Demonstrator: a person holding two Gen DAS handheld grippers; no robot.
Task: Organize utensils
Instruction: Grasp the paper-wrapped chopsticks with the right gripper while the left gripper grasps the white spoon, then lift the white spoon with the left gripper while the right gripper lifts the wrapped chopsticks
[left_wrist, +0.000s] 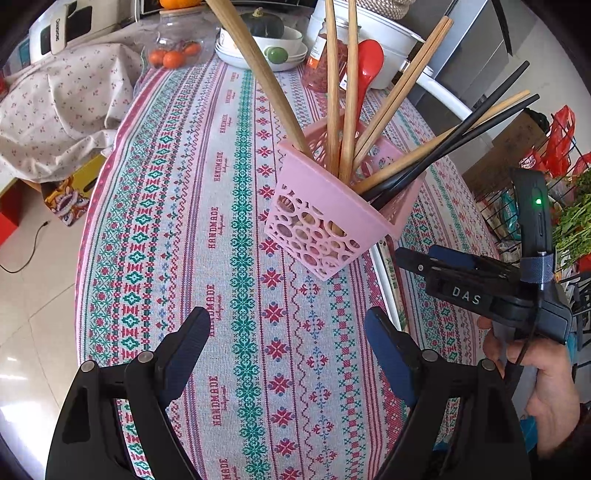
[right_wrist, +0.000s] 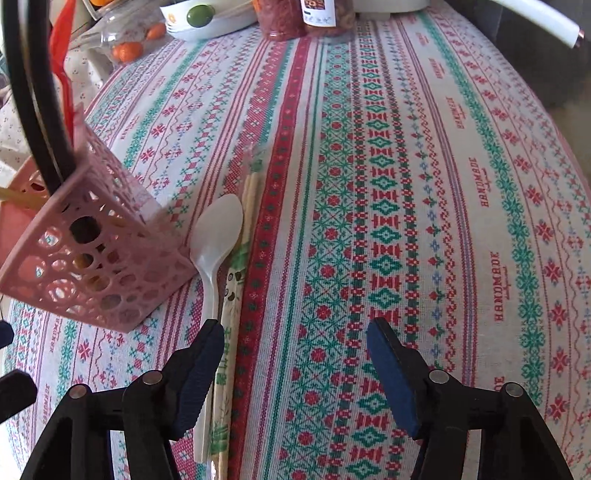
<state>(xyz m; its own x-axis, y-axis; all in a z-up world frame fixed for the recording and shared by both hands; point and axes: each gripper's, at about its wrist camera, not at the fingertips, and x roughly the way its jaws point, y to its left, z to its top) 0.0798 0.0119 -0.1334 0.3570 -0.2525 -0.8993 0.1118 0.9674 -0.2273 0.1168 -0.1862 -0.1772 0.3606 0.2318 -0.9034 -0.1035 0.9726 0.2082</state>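
Spoons (right_wrist: 216, 236): one white, one red (left_wrist: 369, 68)

Bright, soft daylight, glare on the floor tiles (left_wrist: 22, 332), strong fisheye bending and dark corners, focus mostly sharp.

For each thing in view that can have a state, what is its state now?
Pink holder: upright on the tablecloth, holding wooden and black chopsticks and a red spoon.
White spoon: lying flat beside the holder, not yet stored.
Wrapped chopsticks: lying flat next to the white spoon, wrapper on.
Left tool: open, empty.
Right tool: open, empty, over the spoon handle.
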